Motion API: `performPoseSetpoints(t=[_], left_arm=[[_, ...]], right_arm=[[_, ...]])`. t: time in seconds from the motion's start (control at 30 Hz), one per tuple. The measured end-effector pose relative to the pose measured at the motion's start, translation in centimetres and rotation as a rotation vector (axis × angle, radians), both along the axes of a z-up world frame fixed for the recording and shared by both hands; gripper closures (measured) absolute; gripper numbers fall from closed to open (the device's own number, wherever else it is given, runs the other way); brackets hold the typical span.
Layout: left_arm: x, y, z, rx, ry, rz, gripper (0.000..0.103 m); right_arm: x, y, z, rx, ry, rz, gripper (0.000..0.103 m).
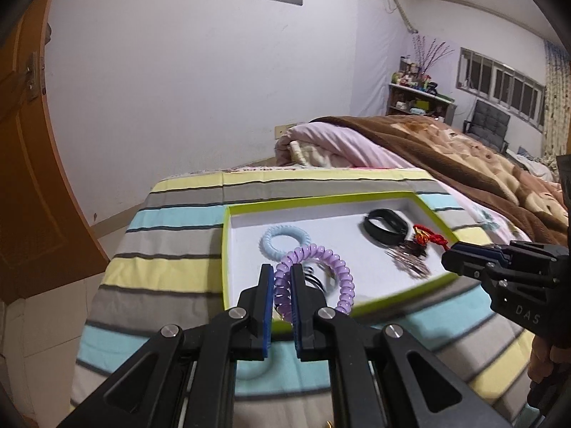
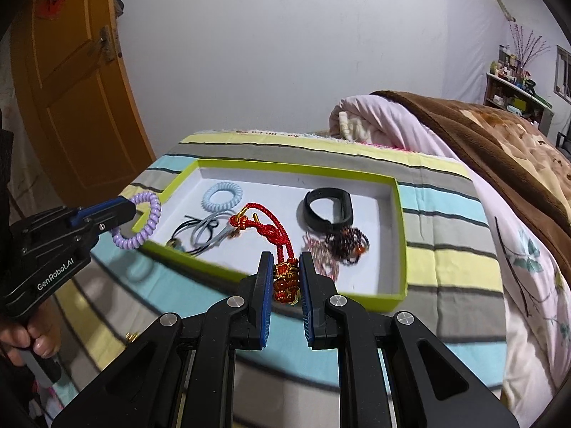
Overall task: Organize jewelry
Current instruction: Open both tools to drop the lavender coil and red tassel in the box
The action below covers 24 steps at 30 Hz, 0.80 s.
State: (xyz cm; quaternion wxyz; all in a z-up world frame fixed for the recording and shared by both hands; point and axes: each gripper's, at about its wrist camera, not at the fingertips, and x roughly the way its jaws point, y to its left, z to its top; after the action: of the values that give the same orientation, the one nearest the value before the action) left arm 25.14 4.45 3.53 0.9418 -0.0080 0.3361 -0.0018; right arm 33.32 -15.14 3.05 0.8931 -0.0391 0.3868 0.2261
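- Left gripper point(image 1: 282, 278) pinches the purple coil bracelet point(image 1: 332, 267), lifted over the tray's near-left corner; right gripper point(image 2: 286, 267) clamps the red cord charm point(image 2: 285, 278) above the near rim, its loop trailing back over the tray.
- A striped blanket point(image 1: 171, 214) covers the bed; a brown blanket point(image 2: 499, 135) and pink quilt point(image 2: 410, 125) pile up beside it, orange door point(image 2: 78, 89) behind.
- The green-rimmed tray point(image 2: 285, 167) holds a pale blue coil tie point(image 2: 223, 196), black band point(image 2: 328, 210), beaded bracelets point(image 2: 342, 246) and thin cords point(image 2: 203, 232).
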Motion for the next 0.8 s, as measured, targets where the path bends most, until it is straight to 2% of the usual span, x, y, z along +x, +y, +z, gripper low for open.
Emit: performPoseSetpoints(t=[0.37,0.8], left_arm=[[5.5,1.4,-3.2,0.001,0.077,0.036,0.094],[7.1,1.8,-5.5,-0.014,0.138,0.032,0.093]], right_arm=[[5.3,2.4,-3.2,-0.035,0.072,0.003,0.088],[7.1,3.4,-5.0,-0.061,0.119,0.018,0.088]])
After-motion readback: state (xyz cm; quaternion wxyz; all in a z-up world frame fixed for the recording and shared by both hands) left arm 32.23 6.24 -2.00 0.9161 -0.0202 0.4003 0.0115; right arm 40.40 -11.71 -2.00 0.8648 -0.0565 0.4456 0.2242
